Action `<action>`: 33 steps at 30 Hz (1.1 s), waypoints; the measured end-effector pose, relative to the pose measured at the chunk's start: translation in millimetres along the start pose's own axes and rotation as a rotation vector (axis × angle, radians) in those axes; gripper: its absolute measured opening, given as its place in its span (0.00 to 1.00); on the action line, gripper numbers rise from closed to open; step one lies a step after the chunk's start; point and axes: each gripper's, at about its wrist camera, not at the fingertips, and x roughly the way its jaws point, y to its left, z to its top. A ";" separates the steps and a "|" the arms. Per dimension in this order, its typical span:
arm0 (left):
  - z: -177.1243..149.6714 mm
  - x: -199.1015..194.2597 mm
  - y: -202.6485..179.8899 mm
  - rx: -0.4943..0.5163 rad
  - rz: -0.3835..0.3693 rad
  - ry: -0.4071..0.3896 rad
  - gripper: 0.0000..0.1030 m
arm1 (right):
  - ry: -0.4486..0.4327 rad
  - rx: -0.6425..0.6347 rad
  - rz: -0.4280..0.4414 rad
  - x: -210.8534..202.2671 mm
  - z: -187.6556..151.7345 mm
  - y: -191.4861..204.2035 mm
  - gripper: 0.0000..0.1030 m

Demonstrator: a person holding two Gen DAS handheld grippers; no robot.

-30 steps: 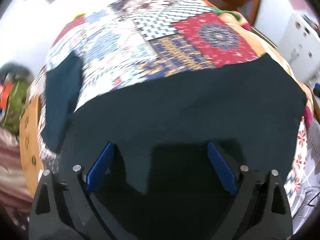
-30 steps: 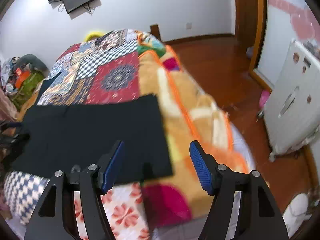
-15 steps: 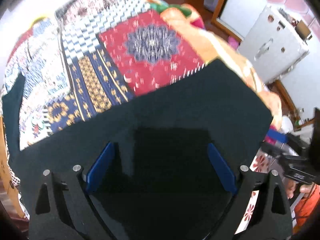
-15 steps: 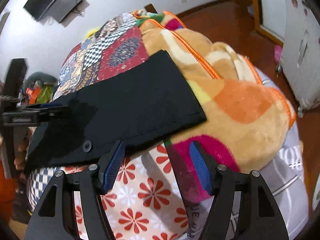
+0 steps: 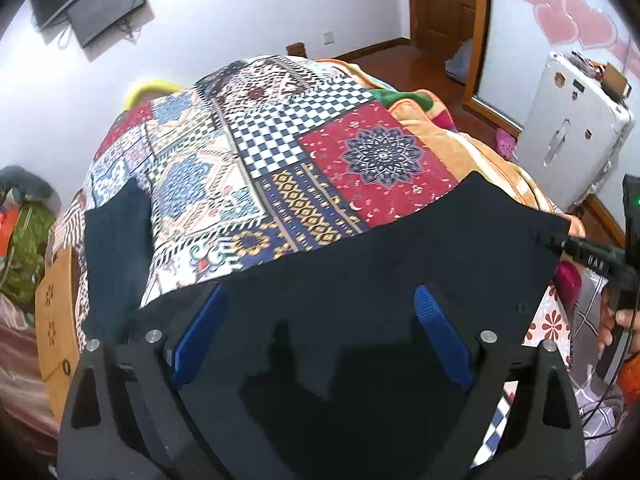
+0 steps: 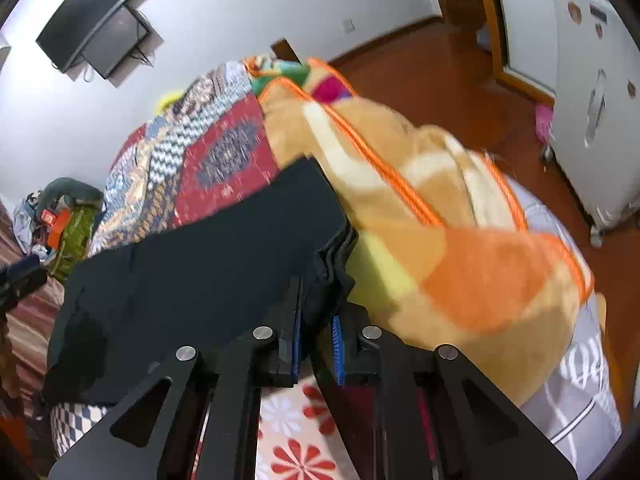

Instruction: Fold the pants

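Note:
Dark navy pants (image 5: 400,256) lie spread across the near part of a bed with a patchwork quilt (image 5: 280,152). One leg (image 5: 116,248) runs off along the left edge. My left gripper (image 5: 320,320) is open, hovering over the pants with nothing between its blue pads. My right gripper (image 6: 316,340) is shut on the near right corner of the pants (image 6: 208,272), the cloth bunched between its pads. The right gripper also shows at the right edge of the left wrist view (image 5: 592,260).
An orange and yellow fleece blanket (image 6: 460,260) is heaped on the bed right of the pants. A white cabinet (image 5: 572,136) stands on the wooden floor at right. A clutter pile (image 5: 24,240) sits left of the bed. A TV (image 5: 104,4) hangs on the far wall.
My right gripper moved down onto the pants' corner and shut on it. My left gripper stayed open and swung back to face along the bed.

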 end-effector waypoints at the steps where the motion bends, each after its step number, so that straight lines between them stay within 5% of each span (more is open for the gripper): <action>1: -2.8 -1.6 3.4 -0.008 0.002 -0.001 0.92 | -0.018 -0.016 -0.005 -2.6 3.7 4.6 0.10; 9: -25.7 -27.1 41.2 -0.090 0.026 -0.038 0.92 | -0.173 -0.125 0.080 -42.0 43.4 60.7 0.09; 21: -67.9 -84.4 123.9 -0.271 0.031 -0.146 0.95 | -0.285 -0.363 0.220 -67.7 74.2 189.7 0.09; 28: -106.5 -103.6 169.4 -0.403 0.043 -0.195 0.98 | -0.174 -0.458 0.350 -36.8 53.7 266.6 0.09; 33: -138.8 -88.4 189.9 -0.456 0.093 -0.121 0.98 | -0.072 -0.551 0.417 -10.1 5.1 309.2 0.09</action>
